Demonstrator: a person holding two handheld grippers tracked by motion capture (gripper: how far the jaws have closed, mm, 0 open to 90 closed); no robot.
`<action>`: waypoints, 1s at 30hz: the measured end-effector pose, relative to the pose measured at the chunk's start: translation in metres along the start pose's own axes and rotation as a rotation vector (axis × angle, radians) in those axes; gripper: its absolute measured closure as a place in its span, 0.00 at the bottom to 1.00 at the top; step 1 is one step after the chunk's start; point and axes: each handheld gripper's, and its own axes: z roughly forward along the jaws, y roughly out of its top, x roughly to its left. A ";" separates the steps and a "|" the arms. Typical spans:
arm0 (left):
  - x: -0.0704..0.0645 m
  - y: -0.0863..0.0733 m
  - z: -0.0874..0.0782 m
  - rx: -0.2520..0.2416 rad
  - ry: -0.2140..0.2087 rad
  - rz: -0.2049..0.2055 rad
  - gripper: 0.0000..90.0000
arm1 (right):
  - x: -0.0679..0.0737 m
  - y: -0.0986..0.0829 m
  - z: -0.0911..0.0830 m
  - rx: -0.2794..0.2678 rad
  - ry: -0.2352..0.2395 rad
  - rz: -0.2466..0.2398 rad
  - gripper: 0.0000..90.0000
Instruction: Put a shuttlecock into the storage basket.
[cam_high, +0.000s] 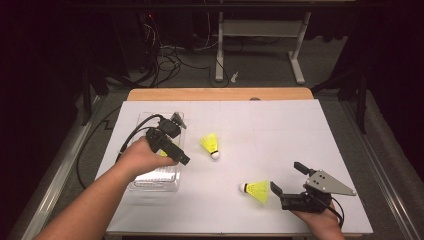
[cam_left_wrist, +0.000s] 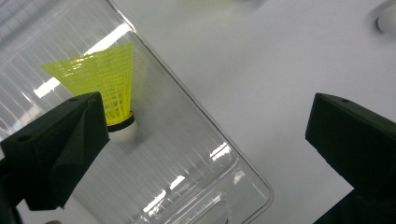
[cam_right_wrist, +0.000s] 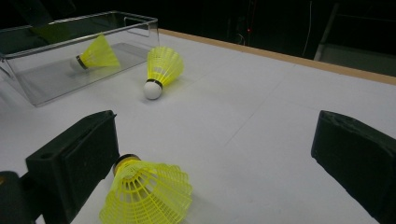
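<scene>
A clear plastic box (cam_high: 150, 181) lies at the table's left with one yellow shuttlecock (cam_left_wrist: 107, 79) lying inside it, white cork toward the box's corner. My left gripper (cam_high: 177, 142) hovers over that box, open and empty (cam_left_wrist: 201, 126). A second shuttlecock (cam_high: 210, 144) lies on the white table near the middle. A third shuttlecock (cam_high: 256, 191) lies at the front right, just left of my right gripper (cam_high: 286, 177). In the right gripper view this shuttlecock (cam_right_wrist: 149, 191) rests on the table against the inner side of the left jaw, and the gripper (cam_right_wrist: 215, 144) is open.
The white table surface (cam_high: 280, 130) has a wooden strip along its far edge. From the right gripper view, the box (cam_right_wrist: 130, 21) and the middle shuttlecock (cam_right_wrist: 161, 70) sit ahead to the left. Cables and a desk frame stand on the floor beyond.
</scene>
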 end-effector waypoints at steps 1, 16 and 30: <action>-0.002 0.001 0.000 -0.001 0.000 0.000 0.01 | 0.000 0.000 0.000 0.001 0.000 0.000 0.01; -0.022 0.014 0.005 -0.006 -0.018 0.039 0.01 | -0.002 0.000 0.000 0.000 -0.003 0.007 0.01; -0.046 0.023 0.011 0.000 -0.055 0.085 0.01 | -0.001 0.001 0.006 0.001 0.004 0.007 0.01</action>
